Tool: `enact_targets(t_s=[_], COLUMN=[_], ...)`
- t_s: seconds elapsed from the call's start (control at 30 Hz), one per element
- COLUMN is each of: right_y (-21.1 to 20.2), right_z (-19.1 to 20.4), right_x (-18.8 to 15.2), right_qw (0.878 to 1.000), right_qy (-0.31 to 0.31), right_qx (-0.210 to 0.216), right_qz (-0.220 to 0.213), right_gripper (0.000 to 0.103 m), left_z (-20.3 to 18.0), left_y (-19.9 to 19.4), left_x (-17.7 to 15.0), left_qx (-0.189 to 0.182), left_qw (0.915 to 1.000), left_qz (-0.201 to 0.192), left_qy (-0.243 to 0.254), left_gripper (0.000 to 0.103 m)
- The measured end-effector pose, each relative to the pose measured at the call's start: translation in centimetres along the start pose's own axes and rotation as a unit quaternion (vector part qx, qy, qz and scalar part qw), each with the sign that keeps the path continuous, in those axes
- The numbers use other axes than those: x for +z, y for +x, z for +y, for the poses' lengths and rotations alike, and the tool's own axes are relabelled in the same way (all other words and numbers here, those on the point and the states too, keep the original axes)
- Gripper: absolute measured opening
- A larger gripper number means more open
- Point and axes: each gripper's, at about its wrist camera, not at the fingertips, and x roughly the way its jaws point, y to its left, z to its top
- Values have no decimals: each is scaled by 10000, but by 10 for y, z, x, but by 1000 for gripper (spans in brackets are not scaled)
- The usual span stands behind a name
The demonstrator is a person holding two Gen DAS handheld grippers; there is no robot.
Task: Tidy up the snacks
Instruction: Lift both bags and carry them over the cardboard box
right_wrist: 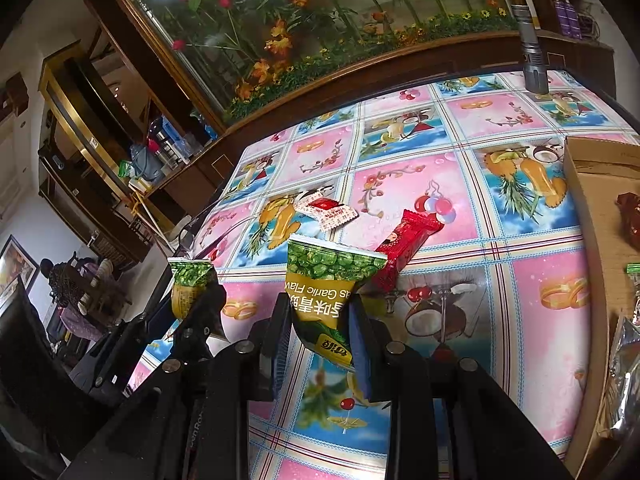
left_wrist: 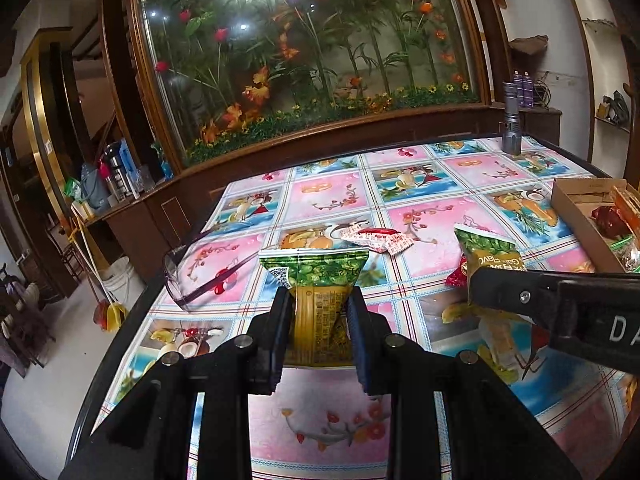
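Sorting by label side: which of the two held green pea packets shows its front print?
The green pea packet in the right gripper: "Garlic Flavor" lettering shows, upside down. The left gripper's packet shows fine back print.

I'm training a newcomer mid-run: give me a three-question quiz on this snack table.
1. True or false: each claw, left claw and right claw, grips a green pea packet.
2. Which snack lies beside the right claw's pea packet? A) red packet B) banana C) can
3. Fill in: sorted snacks sit in a cardboard ____.

Key: 1 true; 2 A, the red packet; 3 box.
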Motion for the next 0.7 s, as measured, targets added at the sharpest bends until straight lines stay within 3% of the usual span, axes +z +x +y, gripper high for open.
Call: enact_targets(t_s=[0.7], right_y=[-8], right_z=[-3], right_x=[8], right_qw=[9998], right_qy=[76], right_qx=[-42], right_qz=[-153], right_gripper=[31], left_z=[-2], left_y=[-12], left_x=[2], left_qx=[83], left_qw=[9995], left_qz=[-291], left_qy=[77], left_gripper=[27])
